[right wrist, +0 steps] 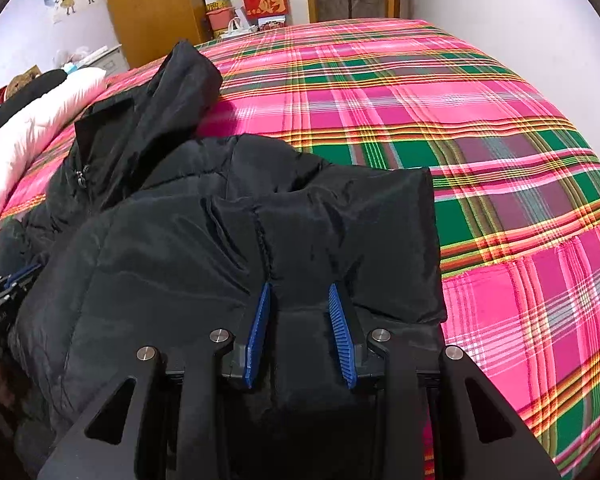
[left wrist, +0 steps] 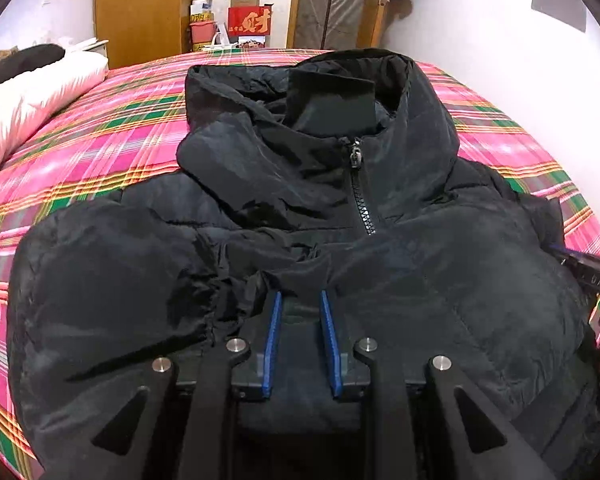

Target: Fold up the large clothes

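Note:
A large black puffer jacket [left wrist: 340,208] lies face up on a bed with a pink, green and yellow plaid cover [left wrist: 112,136]. Its zip and stand-up collar point away from me. My left gripper [left wrist: 300,294] is shut on a bunched fold of the jacket near its lower middle, with fabric filling the gap between the blue pads. My right gripper [right wrist: 300,286] is shut on a thick padded fold of the same jacket [right wrist: 228,240], at its right side. The other gripper shows at the edge of each view, as the right gripper [left wrist: 596,276] and as the left gripper [right wrist: 8,292].
A white pillow or quilt [left wrist: 32,100] with a dark garment on it lies at the bed's left. Beyond the bed stand a wooden wardrobe [left wrist: 140,8], stacked boxes and a red sign [left wrist: 249,20], and a door. Plaid cover [right wrist: 440,120] stretches wide to the right of the jacket.

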